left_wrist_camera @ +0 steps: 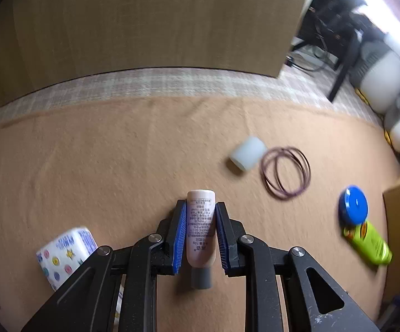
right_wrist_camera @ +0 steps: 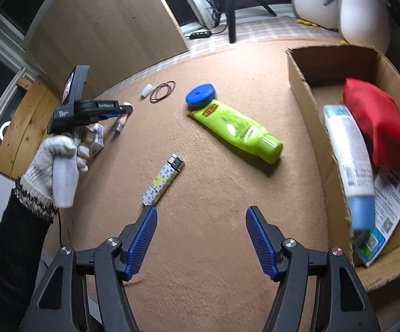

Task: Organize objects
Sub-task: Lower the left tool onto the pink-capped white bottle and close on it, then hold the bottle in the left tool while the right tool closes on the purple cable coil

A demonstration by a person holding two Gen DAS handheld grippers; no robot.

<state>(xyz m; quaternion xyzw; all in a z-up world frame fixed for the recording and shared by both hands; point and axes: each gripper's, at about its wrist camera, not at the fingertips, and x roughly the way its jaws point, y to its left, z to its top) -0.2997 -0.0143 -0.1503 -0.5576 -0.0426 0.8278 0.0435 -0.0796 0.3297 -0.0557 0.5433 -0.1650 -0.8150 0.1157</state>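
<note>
Left gripper [left_wrist_camera: 201,207]: jaws clamped on small pink tube [left_wrist_camera: 201,227], grey cap toward camera, tube lying on tan carpet [left_wrist_camera: 116,166]. Right gripper [right_wrist_camera: 201,218]: jaws open, empty, above carpet beside cardboard box [right_wrist_camera: 305,88]. Lighter [right_wrist_camera: 163,179] just ahead.

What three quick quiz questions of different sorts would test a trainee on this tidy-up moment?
1. True or false: the left gripper has its jaws closed on the small pink tube.
2. Which lies nearest the right gripper? A) lighter B) rubber bands C) white cap
3. Fill in: the green tube lies partly on a blue ____.

Key: 1 true; 2 A; 3 lid. The right jaws stand open and empty beside the cardboard box.
</note>
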